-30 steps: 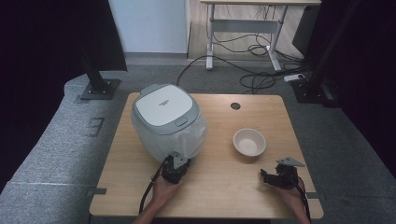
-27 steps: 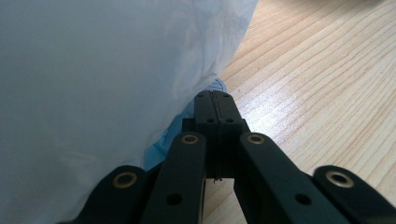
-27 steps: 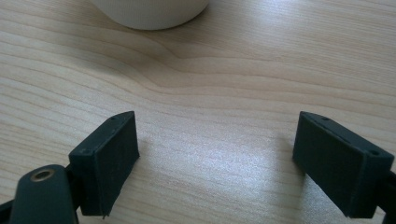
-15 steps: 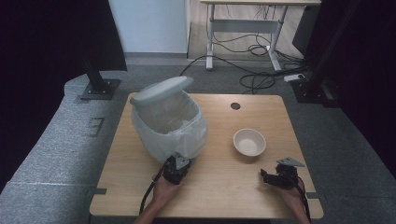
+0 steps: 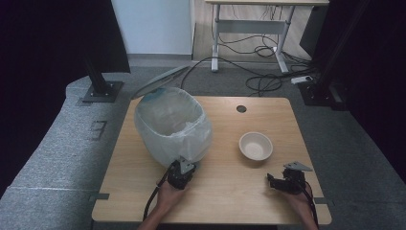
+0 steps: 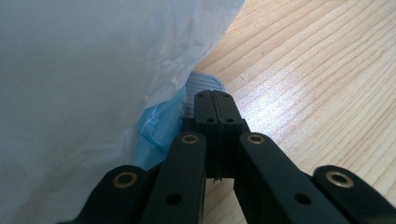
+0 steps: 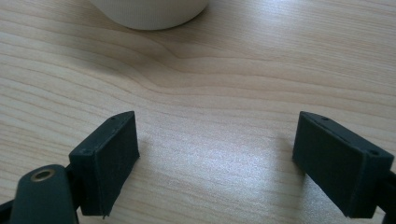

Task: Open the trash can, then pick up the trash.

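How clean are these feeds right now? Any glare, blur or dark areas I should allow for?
High view: even light on the table, surroundings very dark. Left gripper view: the white bag is bright and soft, with glare on the wood. Right gripper view: a glare patch between the open jaws, and the bowl is cut off at the top edge.

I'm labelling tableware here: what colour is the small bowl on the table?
The bowl is plain cream, off-white, with no pattern; the high view shows it best.
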`<action>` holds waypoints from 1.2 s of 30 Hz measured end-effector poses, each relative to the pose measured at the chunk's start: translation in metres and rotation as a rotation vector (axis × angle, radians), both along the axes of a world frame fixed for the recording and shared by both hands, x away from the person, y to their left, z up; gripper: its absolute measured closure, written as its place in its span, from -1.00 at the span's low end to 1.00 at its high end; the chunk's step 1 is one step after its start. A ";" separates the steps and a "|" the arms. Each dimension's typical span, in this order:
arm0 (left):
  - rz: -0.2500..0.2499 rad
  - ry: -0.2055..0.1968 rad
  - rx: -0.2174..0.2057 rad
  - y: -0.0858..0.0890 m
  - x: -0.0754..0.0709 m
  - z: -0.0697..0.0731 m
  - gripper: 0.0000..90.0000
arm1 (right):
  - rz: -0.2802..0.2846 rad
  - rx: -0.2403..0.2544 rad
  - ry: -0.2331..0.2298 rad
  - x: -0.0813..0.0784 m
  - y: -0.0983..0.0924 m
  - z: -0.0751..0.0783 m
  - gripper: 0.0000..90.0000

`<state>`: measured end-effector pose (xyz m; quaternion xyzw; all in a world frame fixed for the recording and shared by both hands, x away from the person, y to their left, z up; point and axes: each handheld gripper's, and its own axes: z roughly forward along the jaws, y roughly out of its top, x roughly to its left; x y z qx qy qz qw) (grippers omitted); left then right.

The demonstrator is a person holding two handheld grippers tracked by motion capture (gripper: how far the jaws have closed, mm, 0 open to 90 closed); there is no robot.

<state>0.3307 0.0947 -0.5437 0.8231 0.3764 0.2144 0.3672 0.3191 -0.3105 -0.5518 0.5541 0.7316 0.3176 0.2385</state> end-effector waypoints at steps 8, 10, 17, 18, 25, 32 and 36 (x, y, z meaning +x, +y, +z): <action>0.004 0.000 -0.008 0.000 0.000 0.000 1.00 | 0.000 0.000 0.000 0.000 0.000 0.000 -0.70; 0.005 0.001 -0.009 0.000 0.000 0.000 1.00 | 0.002 0.000 -0.001 0.000 0.000 0.000 -0.69; 0.006 0.000 -0.009 0.000 0.000 0.000 1.00 | -0.011 0.008 -0.021 -0.001 -0.006 0.005 -0.59; 0.006 0.000 -0.009 0.000 0.000 0.000 1.00 | -0.013 0.012 -0.023 -0.001 -0.006 0.007 -0.59; 0.004 -0.003 -0.010 0.000 0.000 -0.001 1.00 | -0.016 0.066 -0.059 0.002 -0.010 0.023 -0.59; 0.004 -0.004 -0.007 0.000 -0.001 -0.001 1.00 | -0.030 0.090 -0.093 0.017 -0.012 0.043 -0.56; 0.003 -0.004 -0.007 0.000 -0.001 -0.001 1.00 | -0.035 0.092 -0.098 0.026 -0.010 0.049 -0.55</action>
